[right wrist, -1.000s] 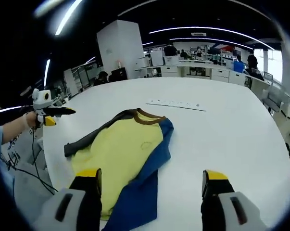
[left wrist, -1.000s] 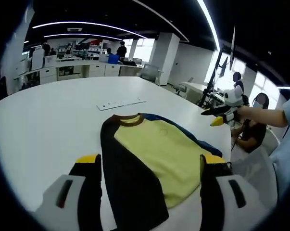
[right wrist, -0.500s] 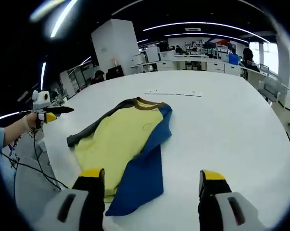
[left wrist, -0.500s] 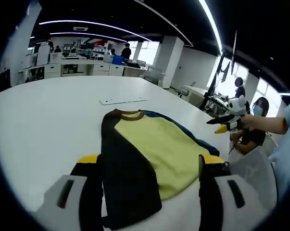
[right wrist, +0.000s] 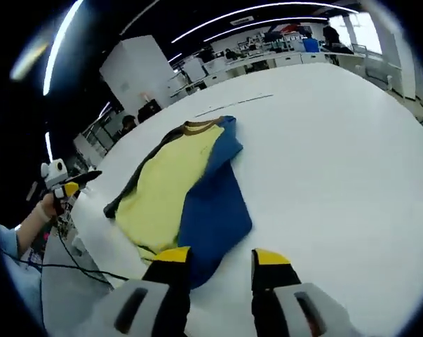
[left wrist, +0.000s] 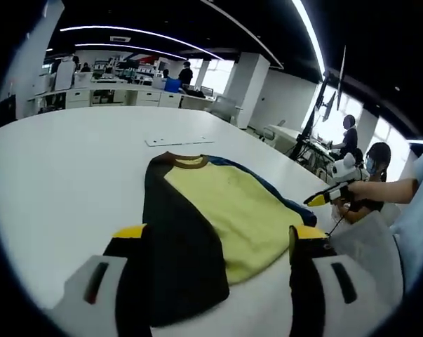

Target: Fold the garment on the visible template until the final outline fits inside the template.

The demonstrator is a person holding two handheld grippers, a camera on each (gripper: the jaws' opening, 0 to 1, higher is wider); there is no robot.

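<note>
The garment (left wrist: pixel 218 210) lies flat on the white table (left wrist: pixel 64 175): yellow body, brown collar, a black sleeve folded along its left. My left gripper (left wrist: pixel 218 235) stands open just before its hem, with nothing between the jaws. In the right gripper view the same garment (right wrist: pixel 162 182) shows its blue sleeve (right wrist: pixel 215 203) lying along the near side. My right gripper (right wrist: pixel 222 258) hovers at the sleeve's lower edge, jaws drawn close with a gap and holding nothing. A hand holds the right gripper (left wrist: pixel 332 193) off the table's right edge, and the left gripper (right wrist: pixel 62 184) shows at the far left.
A thin white strip (left wrist: pixel 175 141) lies on the table beyond the collar, also seen as the white strip (right wrist: pixel 233 104) in the right gripper view. A seated person (left wrist: pixel 376 175) is past the table's right edge. Desks and people stand far behind.
The right gripper's jaws have narrowed and its view has dropped and tilted toward the blue sleeve. In the left gripper view the right gripper has sunk lower; the garment lies as before.
</note>
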